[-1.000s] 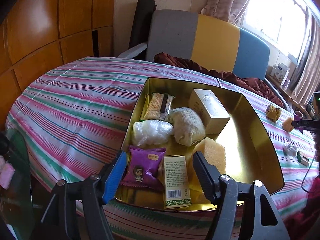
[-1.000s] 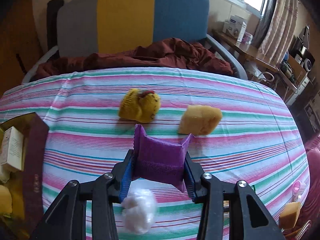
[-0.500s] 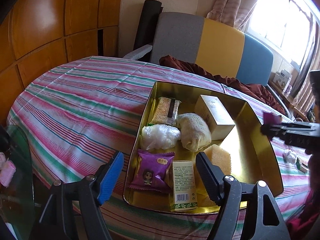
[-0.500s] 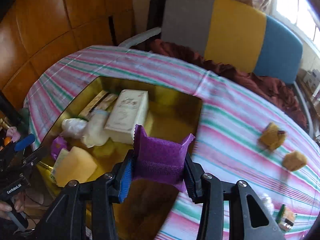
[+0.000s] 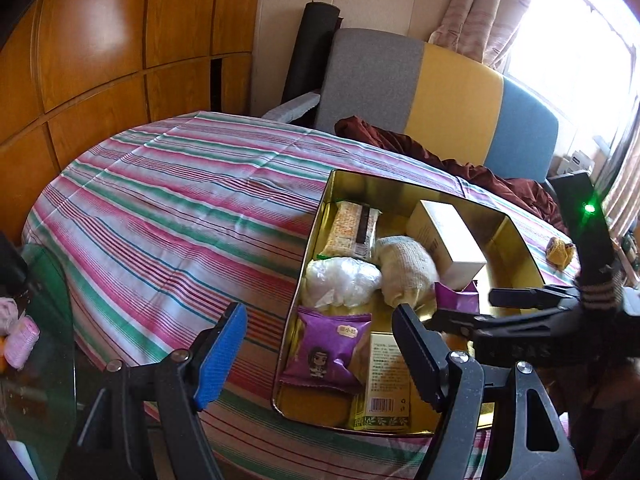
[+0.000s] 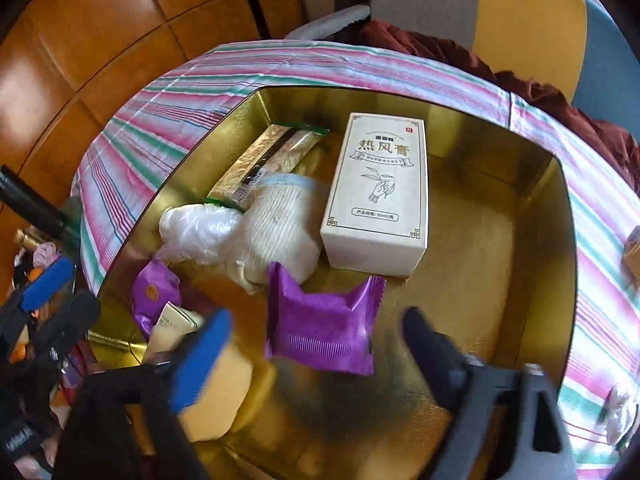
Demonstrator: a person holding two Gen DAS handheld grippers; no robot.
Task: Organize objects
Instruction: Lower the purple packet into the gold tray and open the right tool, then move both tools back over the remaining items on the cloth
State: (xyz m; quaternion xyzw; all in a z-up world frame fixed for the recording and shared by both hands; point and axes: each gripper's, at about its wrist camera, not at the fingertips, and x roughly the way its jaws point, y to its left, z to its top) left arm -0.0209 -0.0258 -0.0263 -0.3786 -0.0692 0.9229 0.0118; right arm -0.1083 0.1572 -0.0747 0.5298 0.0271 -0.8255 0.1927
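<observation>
Purple packet let go over the gold tin

The right gripper has just spread its fingers wide, and the purple packet sits loose between them, at 6 o'clock from the white box in the gold tin. It could land crooked on the knit bundle. The left gripper waits open, holding nothing.

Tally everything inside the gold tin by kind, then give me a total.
Purple snack packets: 2
Cartons: 2, a white carton and a green-printed carton
Biscuit bar packet: 1
Clear plastic wad: 1
Knitted cream piece: 1
Yellow sponge: 1
Total in the gold tin: 8
</observation>
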